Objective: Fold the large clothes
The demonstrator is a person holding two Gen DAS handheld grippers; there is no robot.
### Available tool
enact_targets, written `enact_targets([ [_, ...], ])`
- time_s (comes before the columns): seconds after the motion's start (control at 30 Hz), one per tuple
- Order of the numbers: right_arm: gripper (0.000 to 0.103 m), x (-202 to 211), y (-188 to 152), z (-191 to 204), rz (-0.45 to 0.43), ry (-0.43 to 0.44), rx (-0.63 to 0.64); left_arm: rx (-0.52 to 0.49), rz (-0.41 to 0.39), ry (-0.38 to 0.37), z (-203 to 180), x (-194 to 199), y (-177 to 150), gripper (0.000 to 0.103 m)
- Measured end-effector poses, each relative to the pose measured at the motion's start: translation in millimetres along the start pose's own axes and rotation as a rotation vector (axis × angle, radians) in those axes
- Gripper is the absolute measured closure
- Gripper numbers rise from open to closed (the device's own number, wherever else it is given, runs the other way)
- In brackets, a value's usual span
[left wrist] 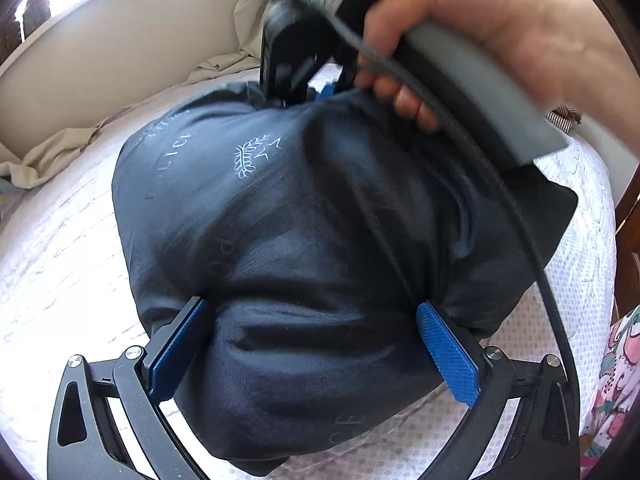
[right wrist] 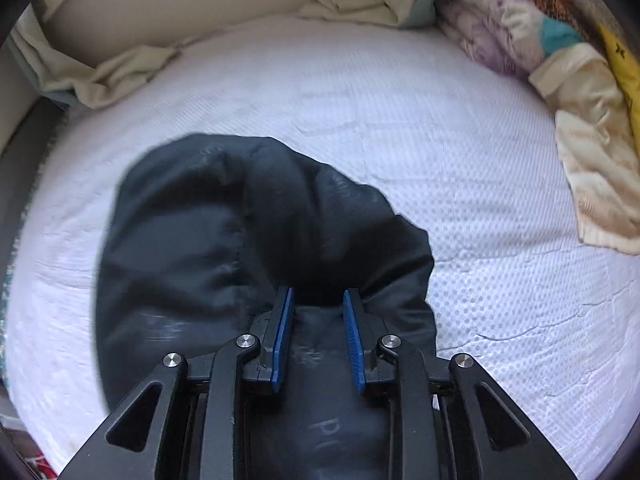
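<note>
A dark navy garment [left wrist: 280, 200] with pale printed lettering and a wreath emblem lies bunched on a white mattress [left wrist: 60, 260]. My left gripper [left wrist: 314, 308] clamps a thick roll of its near part, with the blue pads [left wrist: 448, 352] pressed into the fabric on both sides. At the garment's far edge a hand [left wrist: 480, 32] holds my right gripper [left wrist: 304, 88], which points steeply down. In the right wrist view, my right gripper [right wrist: 318, 294] has a fold of the garment [right wrist: 200, 220] pinched between its narrowly spaced pads. The rest of the cloth humps up ahead over the mattress [right wrist: 400, 120].
A crumpled beige sheet [right wrist: 120, 76] lies along the curved beige headboard [left wrist: 120, 40] at the back. A heap of coloured bedding [right wrist: 520, 28] and a cream cloth [right wrist: 592, 160] lie at the right. A patterned pink fabric [left wrist: 616, 380] shows at the bed's right edge.
</note>
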State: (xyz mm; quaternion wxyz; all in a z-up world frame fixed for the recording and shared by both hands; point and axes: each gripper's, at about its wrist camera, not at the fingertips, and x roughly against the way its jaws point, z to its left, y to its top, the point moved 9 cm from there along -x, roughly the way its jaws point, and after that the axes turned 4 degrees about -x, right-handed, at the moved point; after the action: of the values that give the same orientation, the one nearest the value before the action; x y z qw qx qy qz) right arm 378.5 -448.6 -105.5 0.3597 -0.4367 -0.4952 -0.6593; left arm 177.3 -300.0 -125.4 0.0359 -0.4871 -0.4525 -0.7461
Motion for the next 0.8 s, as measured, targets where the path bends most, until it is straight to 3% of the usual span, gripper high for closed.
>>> enact_targets([
  [0.23,0.083,-37,-6,-4,0.029,-0.068,0.033,-0.011,-0.008,0.007,-5,1,0,0.000],
  [0.37,0.084,-48,-8,-7,0.011,-0.058,0.005,-0.022,-0.007,0.007,-5,1,-1,0.000],
  [0.6,0.081,-21,-15,-9,-0.063,-0.044,-0.033,-0.021,0.008,0.002,-7,2,-5,0.000],
  [0.67,0.073,2,-16,-11,-0.059,-0.021,-0.063,-0.012,0.009,-0.003,-2,1,-5,0.000],
  [0.73,0.036,39,-17,-14,-0.064,0.056,-0.126,-0.003,0.011,-0.010,0,2,-6,0.000],
  [0.8,0.028,85,-21,-14,-0.114,0.177,-0.151,0.005,0.015,-0.014,3,0,-5,0.000],
])
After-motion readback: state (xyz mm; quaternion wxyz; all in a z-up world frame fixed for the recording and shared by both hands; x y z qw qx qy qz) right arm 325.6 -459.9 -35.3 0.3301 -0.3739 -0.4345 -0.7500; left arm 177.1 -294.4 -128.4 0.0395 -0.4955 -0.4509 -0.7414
